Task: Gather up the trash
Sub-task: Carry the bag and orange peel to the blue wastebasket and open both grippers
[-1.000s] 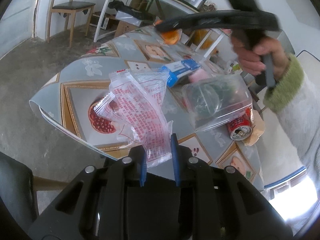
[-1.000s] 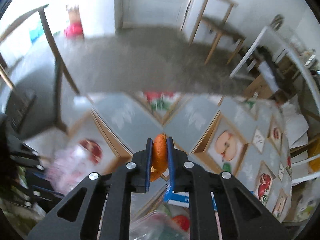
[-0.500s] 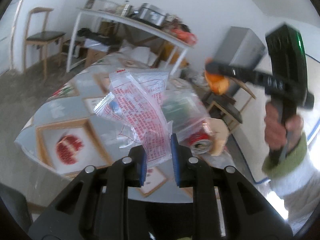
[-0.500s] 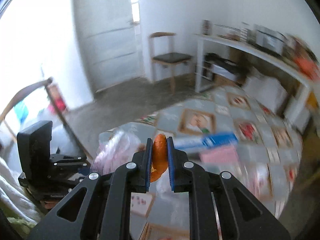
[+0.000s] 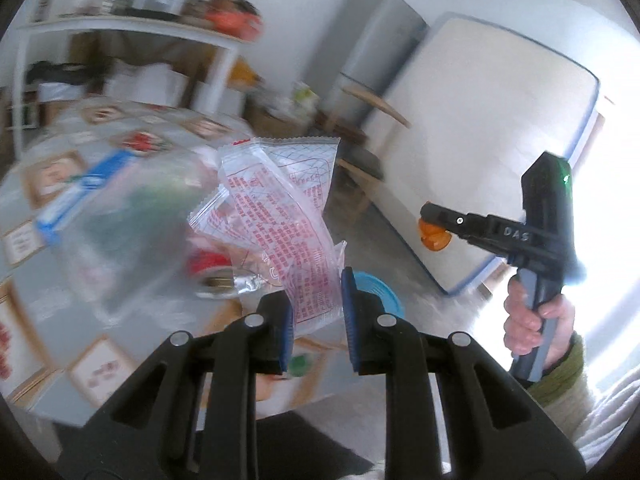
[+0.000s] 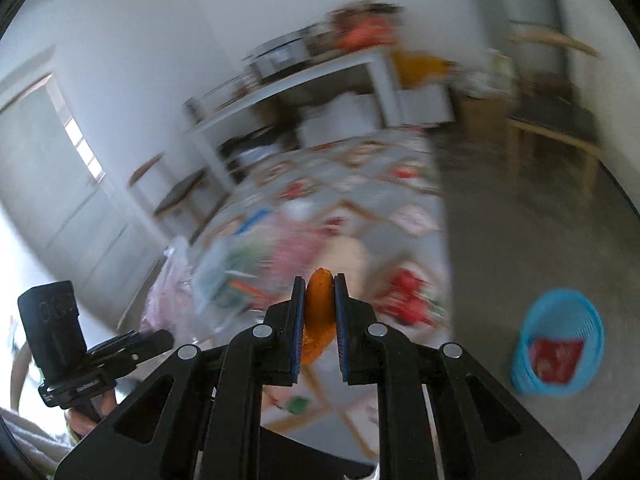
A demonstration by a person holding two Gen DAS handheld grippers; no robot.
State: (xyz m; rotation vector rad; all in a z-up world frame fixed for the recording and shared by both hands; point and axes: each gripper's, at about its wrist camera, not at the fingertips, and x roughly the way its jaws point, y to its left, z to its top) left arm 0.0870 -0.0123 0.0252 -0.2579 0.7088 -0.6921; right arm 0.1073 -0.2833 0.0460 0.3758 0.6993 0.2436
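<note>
Up in the air, the left gripper [image 5: 316, 316] pinches a clear red-printed wrapper [image 5: 280, 216] — crumpled, fanning upward. Meanwhile the right gripper [image 6: 320, 312] clamps an orange peel [image 6: 318, 316] narrowly, above the table edge — blue basket [image 6: 556, 344] on the floor nearby.

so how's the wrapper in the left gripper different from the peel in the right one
The wrapper is thin clear plastic with red print; the peel is solid orange. The wrapper fans out far past the left gripper, while the peel barely clears the right gripper. The wrapper is crumpled, the peel a compact curved piece. Both are pinched between fingers, held in the air.
</note>
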